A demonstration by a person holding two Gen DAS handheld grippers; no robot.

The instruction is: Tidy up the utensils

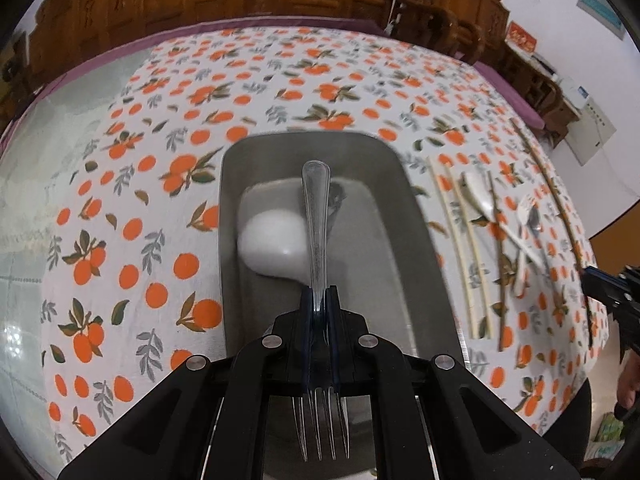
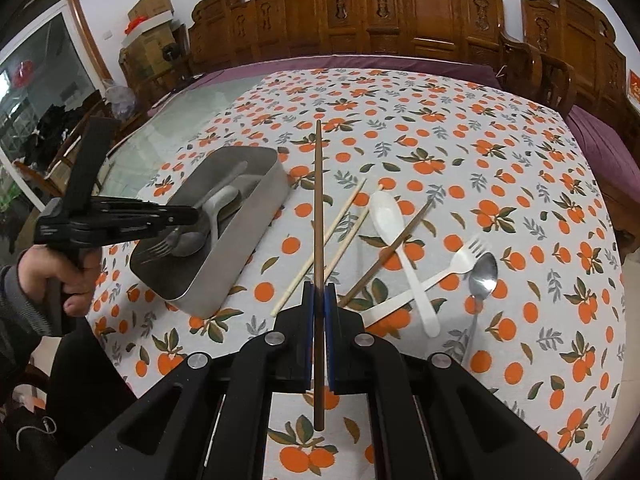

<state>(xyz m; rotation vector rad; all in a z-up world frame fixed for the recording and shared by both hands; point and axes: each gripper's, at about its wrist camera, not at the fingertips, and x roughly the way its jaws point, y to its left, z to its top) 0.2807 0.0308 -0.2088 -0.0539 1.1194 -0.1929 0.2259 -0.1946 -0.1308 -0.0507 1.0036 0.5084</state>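
My left gripper [image 1: 320, 292] is shut on a metal fork [image 1: 316, 208]. Its handle points forward over the metal tray [image 1: 420, 240] and its tines stick out behind the fingers. In the tray lies a white spoon [image 1: 272, 240]. My right gripper [image 2: 319, 288] is shut on a long dark brown chopstick [image 2: 318, 200], which hangs above the tablecloth. The right wrist view shows the left gripper [image 2: 188, 216] over the tray [image 2: 236, 252], which also holds a metal spoon [image 2: 188, 242].
Loose on the orange-patterned cloth right of the tray lie two pale chopsticks [image 2: 304, 268], a white spoon [image 2: 386, 210], another brown chopstick [image 2: 384, 256], a white plastic fork [image 2: 452, 264] and a metal spoon [image 2: 482, 276]. Carved wooden chairs line the table's far side.
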